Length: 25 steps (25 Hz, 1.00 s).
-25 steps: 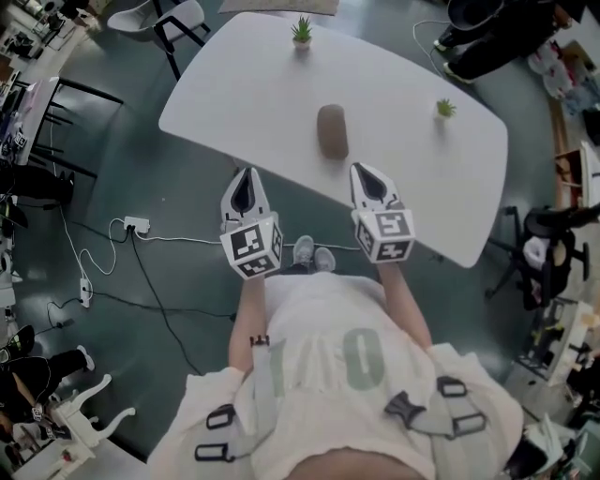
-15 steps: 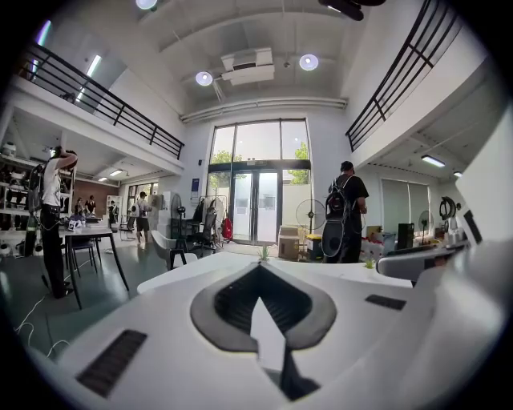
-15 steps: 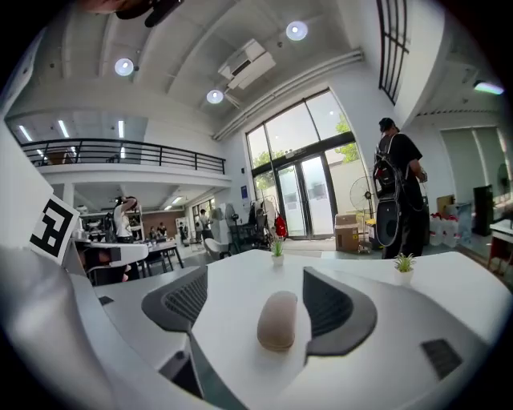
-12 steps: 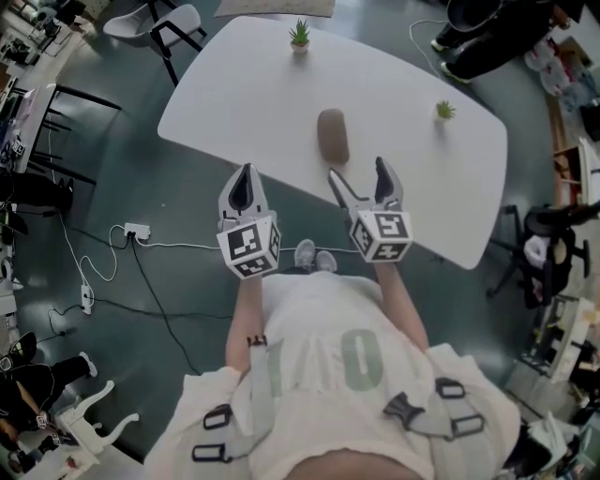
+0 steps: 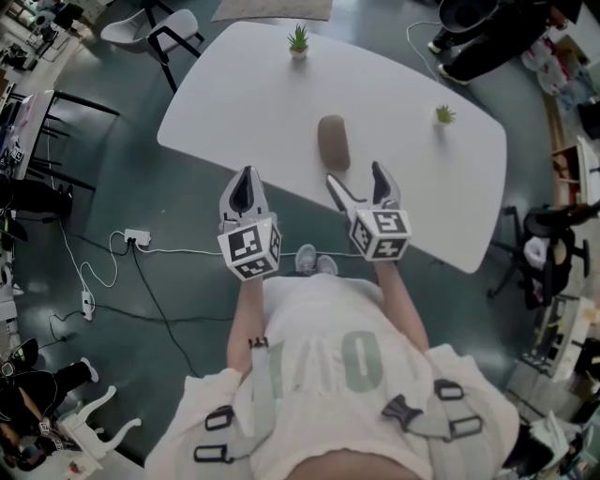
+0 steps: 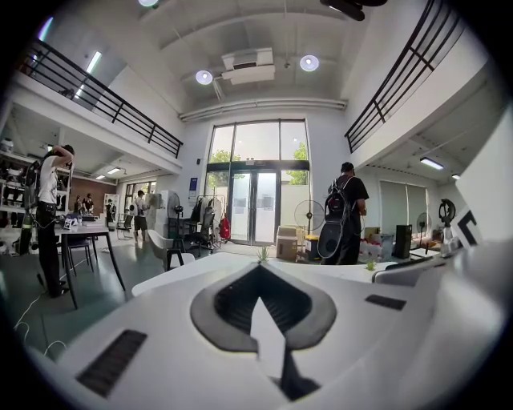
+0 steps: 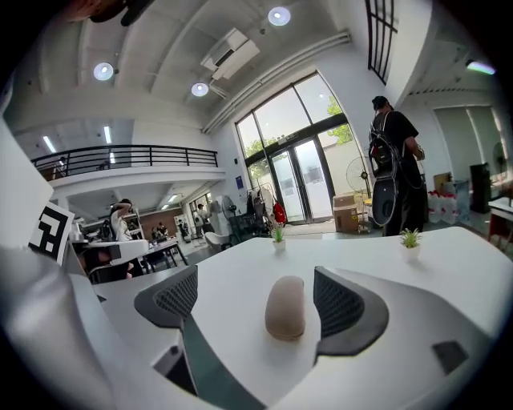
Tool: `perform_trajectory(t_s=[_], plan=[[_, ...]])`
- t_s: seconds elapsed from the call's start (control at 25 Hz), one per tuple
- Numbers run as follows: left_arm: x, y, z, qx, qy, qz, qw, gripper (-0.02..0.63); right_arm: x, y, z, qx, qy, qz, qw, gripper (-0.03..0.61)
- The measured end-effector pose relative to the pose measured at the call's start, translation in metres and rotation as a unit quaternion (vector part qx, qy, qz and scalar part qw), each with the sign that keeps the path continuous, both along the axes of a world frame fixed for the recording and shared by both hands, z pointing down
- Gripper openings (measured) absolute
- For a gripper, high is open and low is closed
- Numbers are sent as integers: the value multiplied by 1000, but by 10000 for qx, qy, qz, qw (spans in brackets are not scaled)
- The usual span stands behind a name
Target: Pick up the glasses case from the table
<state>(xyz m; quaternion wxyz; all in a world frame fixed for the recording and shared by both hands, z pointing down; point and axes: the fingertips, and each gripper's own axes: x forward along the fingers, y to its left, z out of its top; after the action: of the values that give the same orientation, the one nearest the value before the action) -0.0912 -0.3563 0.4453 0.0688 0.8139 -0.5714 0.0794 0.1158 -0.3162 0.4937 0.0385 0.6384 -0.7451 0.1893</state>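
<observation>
The glasses case [image 5: 334, 142] is a brown oval pouch lying on the white table [image 5: 412, 187], lengthwise away from me. My right gripper [image 5: 356, 178] hovers over the table's near edge, just short of the case. Its jaws are opening wide and nothing is pressed between them. In the right gripper view the case [image 7: 285, 307] lies ahead, framed by the two dark pads [image 7: 341, 303] of the right gripper [image 7: 255, 276] without touching either. My left gripper [image 5: 246, 178] is shut and empty, left of the table's edge and above the floor. The left gripper [image 6: 260, 268] shows its jaws closed together.
Two small potted plants [image 5: 298, 39] [image 5: 444, 113] stand on the table's far side and right side. A chair [image 5: 169, 23] stands at the far left corner. Cables and a power strip [image 5: 136, 225] lie on the floor to the left. A person with a backpack [image 7: 393, 172] stands beyond the table.
The right gripper's jaws went from shut to spread wide. The left gripper stayed shut and barely shifted. The case has not moved.
</observation>
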Motion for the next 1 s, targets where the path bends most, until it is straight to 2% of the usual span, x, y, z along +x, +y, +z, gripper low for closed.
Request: perform_trajectory(t_s=[0.2, 0.52, 0.84, 1.0], plan=[[-3, -8, -1, -16, 20, -26, 10000, 3, -8, -23, 6, -399, -349, -94, 9985, 416], [-16, -22, 2, -112, 65, -151, 9998, 3, -1, -98, 18, -1058, 125, 22, 9943, 416], [-34, -29, 16, -332, 79, -396, 9986, 3, 8, -147, 88, -2440, 496, 167, 9684, 416], [-34, -29, 30, -497, 122, -564, 9971, 3, 28, -156, 127, -3031, 679, 372, 9498, 416]])
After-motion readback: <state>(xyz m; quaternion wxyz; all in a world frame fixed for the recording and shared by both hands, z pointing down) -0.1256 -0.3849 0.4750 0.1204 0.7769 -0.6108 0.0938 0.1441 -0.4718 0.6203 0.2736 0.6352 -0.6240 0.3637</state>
